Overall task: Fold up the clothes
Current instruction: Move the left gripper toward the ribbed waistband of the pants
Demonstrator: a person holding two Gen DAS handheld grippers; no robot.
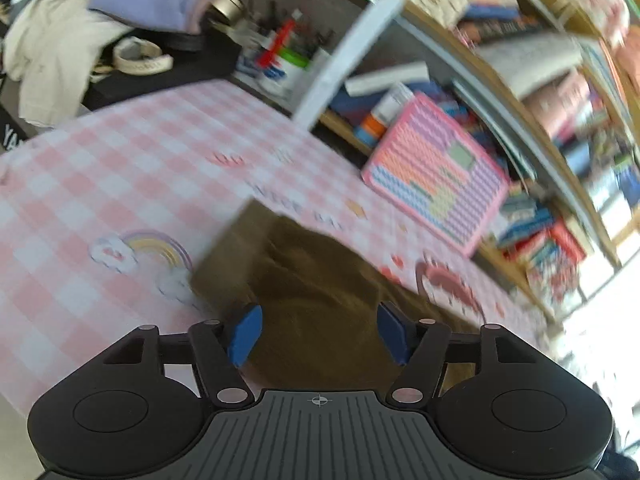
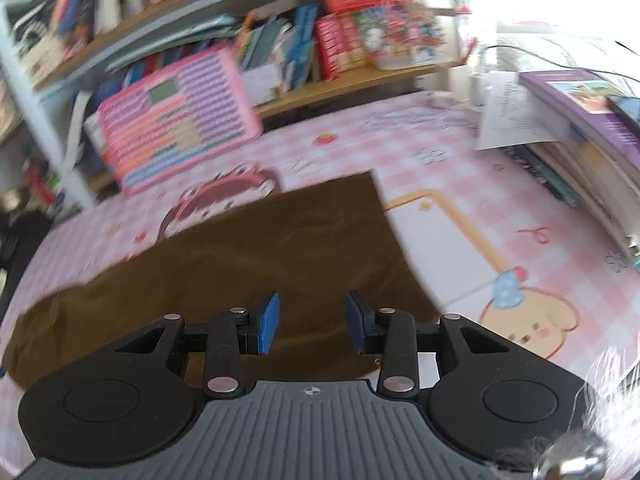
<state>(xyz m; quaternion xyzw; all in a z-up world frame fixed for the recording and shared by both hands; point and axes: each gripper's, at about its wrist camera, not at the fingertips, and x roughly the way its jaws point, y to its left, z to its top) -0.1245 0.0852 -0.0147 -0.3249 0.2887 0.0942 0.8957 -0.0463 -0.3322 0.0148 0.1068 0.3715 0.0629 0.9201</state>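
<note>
Brown folded garment (image 2: 248, 248) is laid flat on the pink checkered counter (image 1: 120, 168), its far corner pointed at the pink patterned board (image 2: 176, 120) that's propped against the bookshelf (image 1: 520, 92) along the counter's far edge. Left claw (image 1: 320, 332) is spread wide, right claw (image 2: 312, 324) parted less; nothing is gripped by either, both held above the cloth.
</note>
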